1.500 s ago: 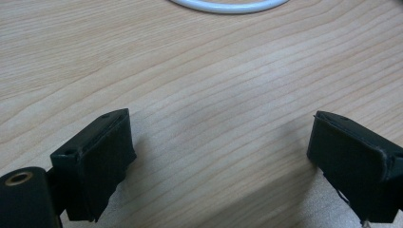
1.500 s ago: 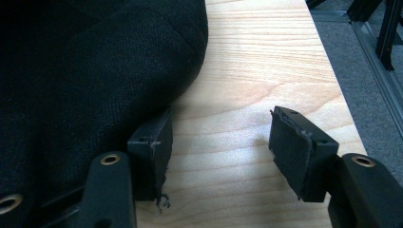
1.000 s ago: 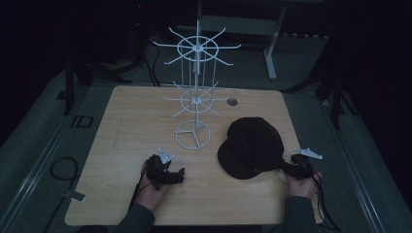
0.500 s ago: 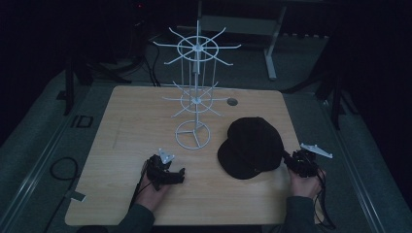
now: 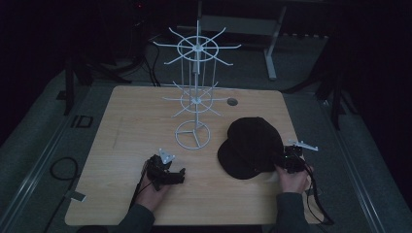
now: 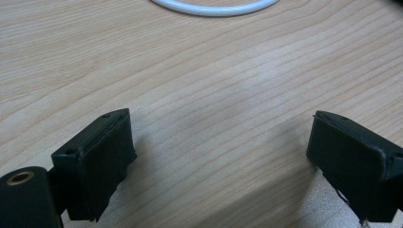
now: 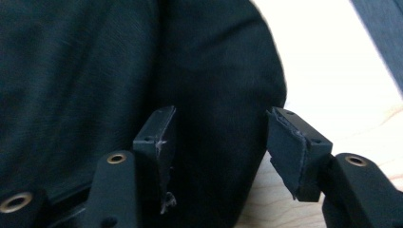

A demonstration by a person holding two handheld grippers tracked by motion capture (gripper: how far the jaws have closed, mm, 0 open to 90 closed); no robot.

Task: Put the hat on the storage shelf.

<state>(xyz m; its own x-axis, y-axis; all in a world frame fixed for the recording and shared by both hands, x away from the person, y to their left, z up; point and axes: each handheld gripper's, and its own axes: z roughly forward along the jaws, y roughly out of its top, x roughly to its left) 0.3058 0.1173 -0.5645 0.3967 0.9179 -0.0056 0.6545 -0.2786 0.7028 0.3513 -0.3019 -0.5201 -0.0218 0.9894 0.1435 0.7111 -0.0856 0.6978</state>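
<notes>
A black cap [image 5: 252, 148] lies on the right part of the wooden counter [image 5: 131, 126], just right of the round base of the white wire display rack [image 5: 194, 104]. The right gripper [image 5: 286, 160] is at the cap's right edge; in the right gripper view [image 7: 218, 137] its jaws have just been opening and now stand spread over the dark cloth, not pinching it. The left gripper [image 5: 167, 174] rests low on the counter, near the rack base, with its jaws spread wide above bare wood [image 6: 218, 147].
</notes>
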